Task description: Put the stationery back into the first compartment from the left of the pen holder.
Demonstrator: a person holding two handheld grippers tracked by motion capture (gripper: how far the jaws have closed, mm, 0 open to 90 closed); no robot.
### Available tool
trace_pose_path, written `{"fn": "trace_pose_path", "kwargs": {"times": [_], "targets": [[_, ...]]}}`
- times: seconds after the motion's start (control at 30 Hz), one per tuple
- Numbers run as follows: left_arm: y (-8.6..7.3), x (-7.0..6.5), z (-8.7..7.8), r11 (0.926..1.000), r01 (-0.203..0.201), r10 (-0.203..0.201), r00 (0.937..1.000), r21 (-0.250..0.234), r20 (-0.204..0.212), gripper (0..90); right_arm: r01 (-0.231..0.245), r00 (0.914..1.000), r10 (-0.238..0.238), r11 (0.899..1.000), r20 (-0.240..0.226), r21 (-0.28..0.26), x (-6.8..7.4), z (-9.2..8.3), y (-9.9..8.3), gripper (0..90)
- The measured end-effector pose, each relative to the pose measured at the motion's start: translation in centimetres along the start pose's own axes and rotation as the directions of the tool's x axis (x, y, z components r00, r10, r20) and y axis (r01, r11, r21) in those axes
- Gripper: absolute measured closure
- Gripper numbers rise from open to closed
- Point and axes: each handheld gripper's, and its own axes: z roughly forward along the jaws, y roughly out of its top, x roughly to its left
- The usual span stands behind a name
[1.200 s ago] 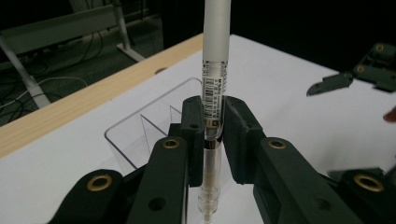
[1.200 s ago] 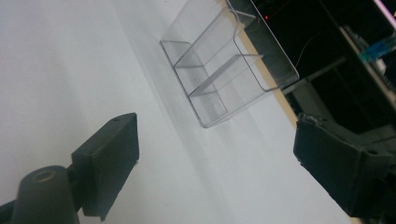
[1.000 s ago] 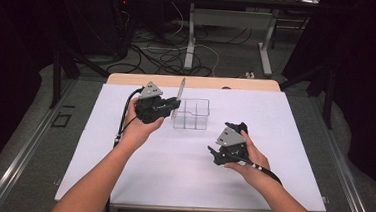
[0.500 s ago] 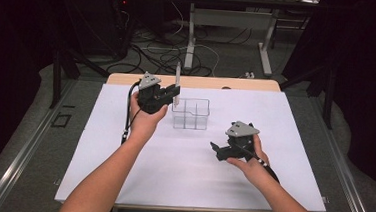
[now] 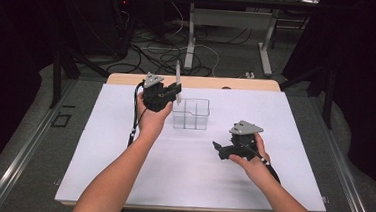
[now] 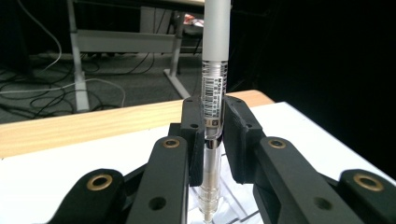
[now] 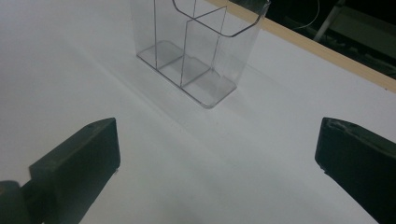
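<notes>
A: Gripping it tight, the left gripper (image 6: pixel 212 135) has its black jaws closed on a slim pen with a clear barrel and grey cap (image 6: pixel 212 93), and the pen stands upright, tip pointing down.

B: From the high view that left gripper (image 5: pixel 174 91) sits near the far edge of the white sheet-covered table (image 5: pixel 121 171), towards the far left corner. The pen (image 5: pixel 178 80) rises above the jaws there.

A: Just beside it is the clear plastic organiser box with inner dividers (image 5: pixel 191 114). The pen hangs at the box's left side, by its far corner. Whether the tip is inside a compartment or just outside the wall, I cannot tell.

B: In the left gripper view the tip is low, with clear plastic edges right behind it on the white surface.

A: Now the right gripper (image 7: pixel 217 154). Its jaws stand wide apart, with bare white table between them.

B: It points at the clear box (image 7: pixel 201 51), which stands upright, well ahead of the jaws and apart from them. Two compartments show in front, split by a divider.

A: On the high view the right gripper (image 5: pixel 219 149) is held towards the middle of the table, on the right side, lower than the box and well apart from the left one.

B: The pale wooden table edge (image 5: pixel 227 82) shows beyond the white sheet at the far side.
</notes>
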Motion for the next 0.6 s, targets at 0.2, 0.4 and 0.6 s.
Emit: {"fn": "trace_pose_path", "kwargs": {"times": [0.2,0.4,0.6], "targets": [[-0.7,0.2,0.9,0.9994,-0.003,0.004,0.9997,0.034,-0.022,79.1,-0.008,0.9999,0.008,1.0,-0.012,0.01,0.0,0.0,-0.1,0.0],[-1.7,0.3,1.7,0.9986,-0.012,0.014,0.9988,0.051,-0.048,79.0,-0.02,0.9994,0.02,1.0,-0.027,0.019,0.0,0.1,-0.3,0.0],[-2.8,0.5,2.5,0.9957,-0.038,0.043,0.9971,0.084,-0.062,79.0,-0.022,0.9989,0.024,0.999,-0.042,0.029,0.2,0.2,-0.4,0.0]]}}
